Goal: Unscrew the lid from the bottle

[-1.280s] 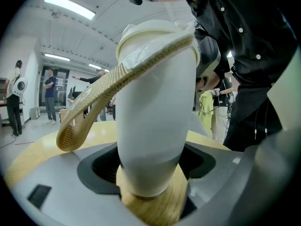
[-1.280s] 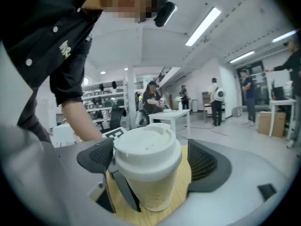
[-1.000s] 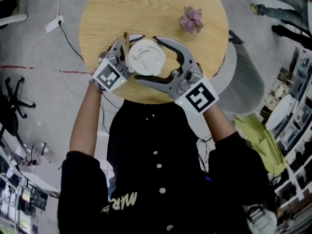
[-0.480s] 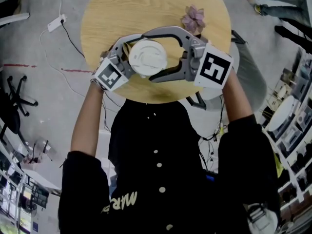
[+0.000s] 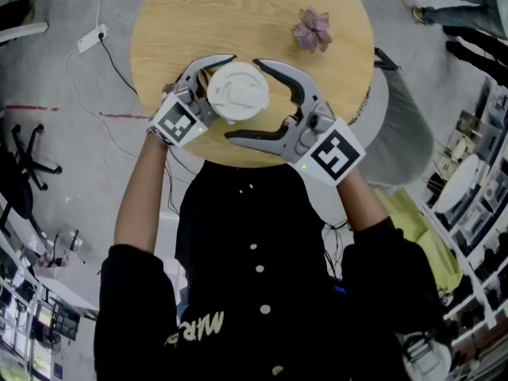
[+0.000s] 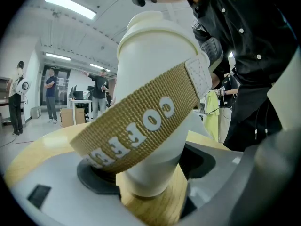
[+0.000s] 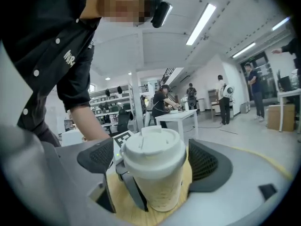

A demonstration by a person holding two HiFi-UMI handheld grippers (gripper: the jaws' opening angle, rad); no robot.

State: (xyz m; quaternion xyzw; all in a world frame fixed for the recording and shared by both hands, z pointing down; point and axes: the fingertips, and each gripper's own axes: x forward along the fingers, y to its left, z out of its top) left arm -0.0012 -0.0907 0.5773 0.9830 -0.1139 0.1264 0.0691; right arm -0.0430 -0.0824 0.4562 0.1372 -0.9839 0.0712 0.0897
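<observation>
Round table (image 5: pixel 222 22) has the bottle (image 5: pixel 238 92) by its near edge, flower (image 5: pixel 312 30) well apart.

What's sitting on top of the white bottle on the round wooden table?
A white lid caps the bottle. The right gripper, its jaws just opened wider, straddles the lid without pressing it. The lid covers whatever is inside.

1. The bottle (image 7: pixel 159 187) is white and cup-shaped, tapering toward its base. It stands upright near the edge of the round wooden table (image 5: pixel 238 14), and a tan woven strap (image 6: pixel 141 121) lettered "COFFEE" slants across it.
2. The lid (image 5: pixel 236 90) is white and domed, still seated on the bottle.
</observation>
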